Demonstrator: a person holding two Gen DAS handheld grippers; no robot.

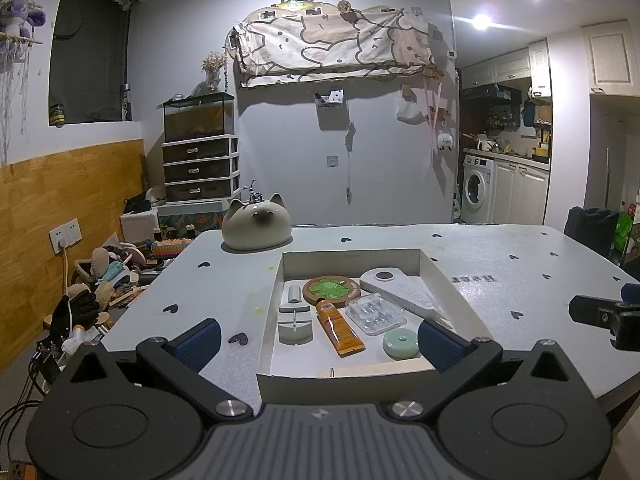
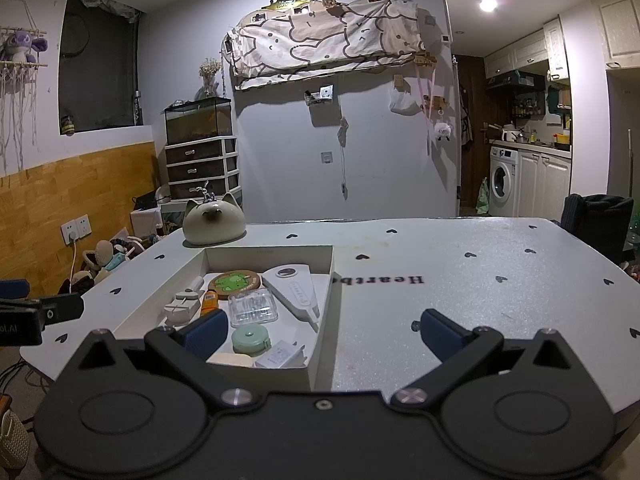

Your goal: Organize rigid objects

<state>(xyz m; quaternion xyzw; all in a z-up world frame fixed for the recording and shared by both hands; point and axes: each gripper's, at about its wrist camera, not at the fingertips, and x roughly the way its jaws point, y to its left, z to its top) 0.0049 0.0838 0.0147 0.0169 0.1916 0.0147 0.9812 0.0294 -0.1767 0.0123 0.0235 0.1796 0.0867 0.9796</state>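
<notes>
A white cardboard box (image 1: 448, 280) (image 2: 326, 292) lies on the table. In it lie an orange tube (image 1: 340, 330), a round frog coaster (image 1: 332, 290) (image 2: 236, 281), a clear plastic case (image 1: 375, 314) (image 2: 252, 308), a mint round tape measure (image 1: 400, 344) (image 2: 251, 340), a white long tool (image 1: 400, 290) (image 2: 298, 292), grey clips (image 1: 295, 320) (image 2: 182, 308) and a small white box (image 2: 280, 356). My left gripper (image 1: 318, 342) is open and empty above the box's near edge. My right gripper (image 2: 320, 334) is open and empty, straddling the box's right wall.
A cat-shaped ceramic pot (image 1: 256, 226) (image 2: 214, 222) stands at the table's far left. The grey heart-print table (image 1: 520, 264) (image 2: 480, 264) stretches right of the box. A dark chair back (image 2: 600, 216) stands at the far right. Clutter covers the floor on the left (image 1: 100, 280).
</notes>
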